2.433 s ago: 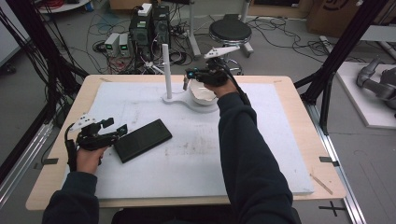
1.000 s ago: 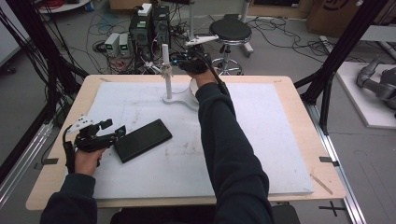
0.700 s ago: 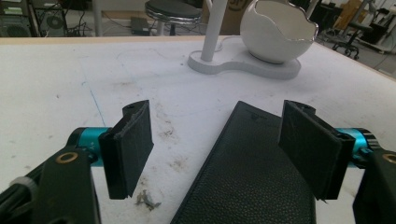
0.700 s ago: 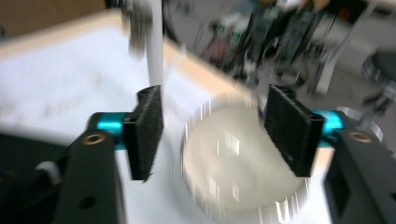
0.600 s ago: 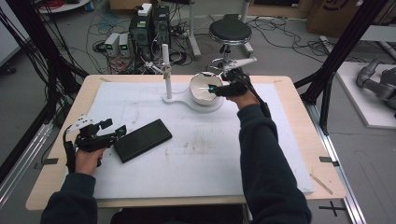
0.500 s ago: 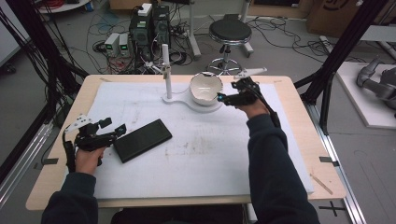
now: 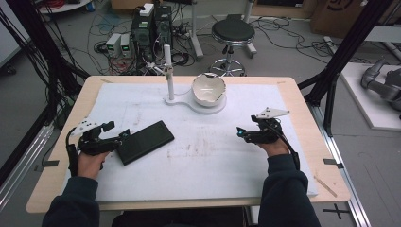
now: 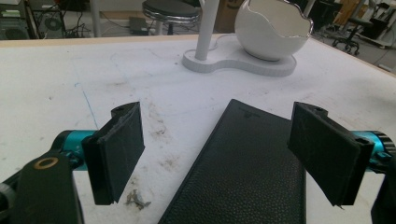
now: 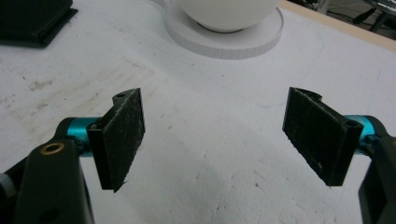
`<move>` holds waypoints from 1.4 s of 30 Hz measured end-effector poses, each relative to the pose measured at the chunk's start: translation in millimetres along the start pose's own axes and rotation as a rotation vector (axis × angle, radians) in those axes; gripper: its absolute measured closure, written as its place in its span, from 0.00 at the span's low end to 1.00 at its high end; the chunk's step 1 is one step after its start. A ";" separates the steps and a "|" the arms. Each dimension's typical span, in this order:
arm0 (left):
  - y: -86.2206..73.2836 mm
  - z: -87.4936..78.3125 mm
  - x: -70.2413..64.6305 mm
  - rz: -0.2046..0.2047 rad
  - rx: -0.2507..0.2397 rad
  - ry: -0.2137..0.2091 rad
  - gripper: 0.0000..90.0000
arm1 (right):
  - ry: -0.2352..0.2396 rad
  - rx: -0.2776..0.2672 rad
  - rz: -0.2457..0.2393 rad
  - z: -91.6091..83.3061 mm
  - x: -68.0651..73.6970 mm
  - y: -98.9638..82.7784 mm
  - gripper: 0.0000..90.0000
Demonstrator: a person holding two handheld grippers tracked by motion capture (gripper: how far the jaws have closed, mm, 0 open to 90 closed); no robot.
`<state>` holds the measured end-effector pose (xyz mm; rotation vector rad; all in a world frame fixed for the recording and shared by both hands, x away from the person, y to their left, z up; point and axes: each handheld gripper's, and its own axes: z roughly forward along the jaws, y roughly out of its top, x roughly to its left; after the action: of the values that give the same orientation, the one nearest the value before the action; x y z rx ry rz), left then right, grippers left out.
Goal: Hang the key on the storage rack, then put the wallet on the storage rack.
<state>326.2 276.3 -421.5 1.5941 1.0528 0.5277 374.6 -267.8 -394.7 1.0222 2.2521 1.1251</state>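
A flat black leather case [image 7: 144,141] lies on the white mat [image 7: 198,156] at the left. My left gripper [image 7: 118,138] rests at its near-left end, open, jaws spread on either side of the case's [image 8: 247,168] corner without touching it. My left gripper [image 8: 224,154] holds nothing. A white stand with an upright post [image 7: 168,71] and a broken-rimmed white bowl [image 7: 208,89] sits at the back centre. My right gripper [image 7: 241,133] hovers low over bare mat at the right, open and empty [image 9: 215,140]. The bowl's base [image 9: 224,35] lies ahead of it.
The wooden table's edge [image 7: 326,142] runs close to the right of my right hand. Behind the table stand a black stool [image 7: 231,33], computer boxes [image 7: 151,23] and cables. Black frame posts [image 7: 350,42] rise at both sides.
My right gripper has pulled back from the bowl and stand at the back centre to the right side of the mat, nearer to me. The left gripper and black case have stayed put.
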 end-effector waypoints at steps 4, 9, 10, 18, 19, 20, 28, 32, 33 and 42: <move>-0.2 0.2 -1.4 0.000 0.002 -0.003 0.21 | 0.008 0.004 -0.020 2.1 2.7 -1.9 0.23; -1.8 0.4 -0.9 -0.003 0.014 -0.007 0.21 | 0.007 -0.010 -0.013 1.8 2.2 -1.2 0.23; -2.1 0.0 -0.8 -0.005 0.013 -0.006 0.21 | 0.009 -0.008 -0.011 1.7 2.1 -1.2 0.23; -3.2 -1.5 2.9 -0.021 0.014 0.004 0.22 | 0.018 -0.001 -0.013 5.8 3.3 -0.9 0.24; -3.1 -1.8 2.6 -0.021 0.015 0.003 0.22 | 0.023 -0.001 -0.017 5.8 3.7 -0.8 0.23; -2.9 -1.9 2.1 -0.020 0.011 0.003 0.22 | 0.022 -0.001 -0.016 5.5 4.3 -0.7 0.23; -6.0 3.2 2.7 -0.025 0.063 -0.011 0.22 | 0.040 -0.007 -0.019 8.5 9.3 0.3 0.23; -9.2 9.7 5.0 -0.034 0.119 -0.005 0.22 | 0.041 -0.001 -0.008 11.2 9.6 -0.6 0.24; -9.9 10.7 5.3 -0.039 0.132 -0.008 0.22 | 0.045 0.002 -0.004 11.4 10.1 -1.6 0.23; -23.0 18.7 21.1 -0.130 0.324 0.068 0.21 | 0.073 0.021 -0.029 14.8 17.2 -3.5 0.24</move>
<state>343.5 284.0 -452.6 1.7822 1.3358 0.3367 371.5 -248.6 -406.9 0.9676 2.3328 1.1463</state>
